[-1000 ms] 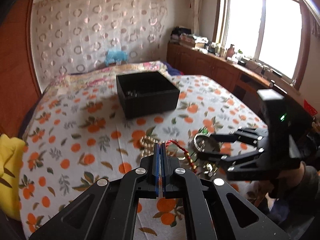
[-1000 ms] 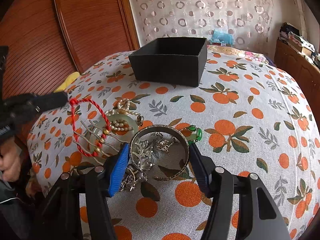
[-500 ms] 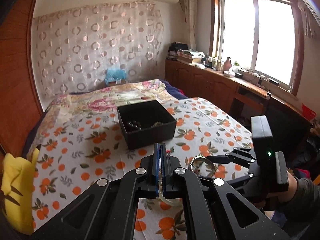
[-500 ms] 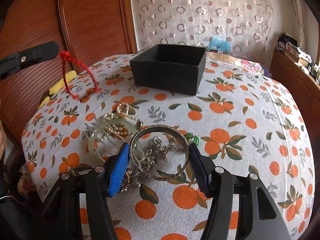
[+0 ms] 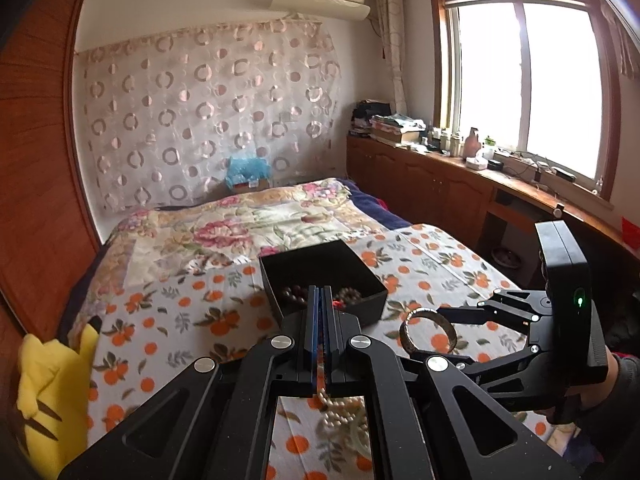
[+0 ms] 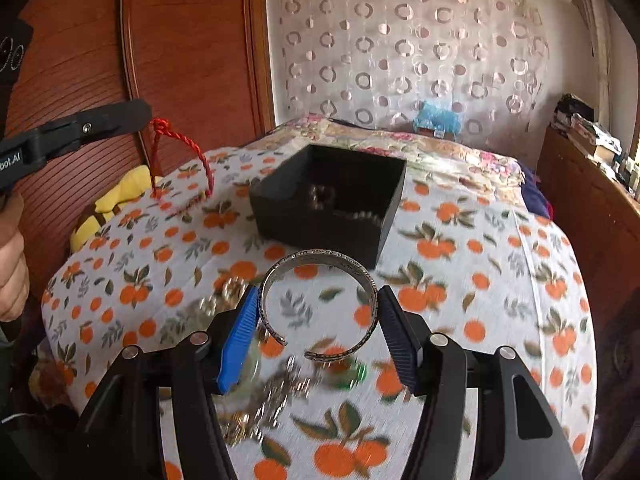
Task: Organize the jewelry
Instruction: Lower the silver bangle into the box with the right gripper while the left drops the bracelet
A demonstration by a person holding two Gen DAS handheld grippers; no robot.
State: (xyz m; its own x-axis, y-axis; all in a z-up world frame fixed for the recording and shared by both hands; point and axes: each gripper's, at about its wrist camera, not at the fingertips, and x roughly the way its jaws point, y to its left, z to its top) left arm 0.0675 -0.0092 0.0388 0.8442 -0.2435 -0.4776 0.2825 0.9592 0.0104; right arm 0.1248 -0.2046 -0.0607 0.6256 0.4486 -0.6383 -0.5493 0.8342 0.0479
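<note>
My left gripper (image 5: 320, 291) is shut on a red cord bracelet (image 6: 182, 148). The cord hangs from the fingertips in the air, left of the black box (image 6: 316, 232). In the left wrist view only a red speck of it shows past the fingers. My right gripper (image 6: 318, 294) is shut on a silver cuff bangle (image 6: 276, 276), held flat above the orange-print cloth, in front of the box. The left wrist view shows this right gripper (image 5: 424, 332) and its bangle (image 5: 450, 330) to the right. The box (image 5: 372, 308) holds beaded pieces. A blurred pile of jewelry (image 6: 260, 392) lies under the right gripper.
Pearls (image 5: 340, 408) from the pile show beneath the left gripper. A yellow plush toy (image 5: 52, 380) sits at the bed's left edge by the wooden wardrobe (image 6: 180, 60). A floral quilt (image 5: 240, 220) lies beyond the box, and wooden cabinets (image 5: 460, 196) run under the window.
Both grippers have risen. The left one lifted the red cord off the pile. The right one lifted the bangle off the cloth, and the box now looks nearer to both.
</note>
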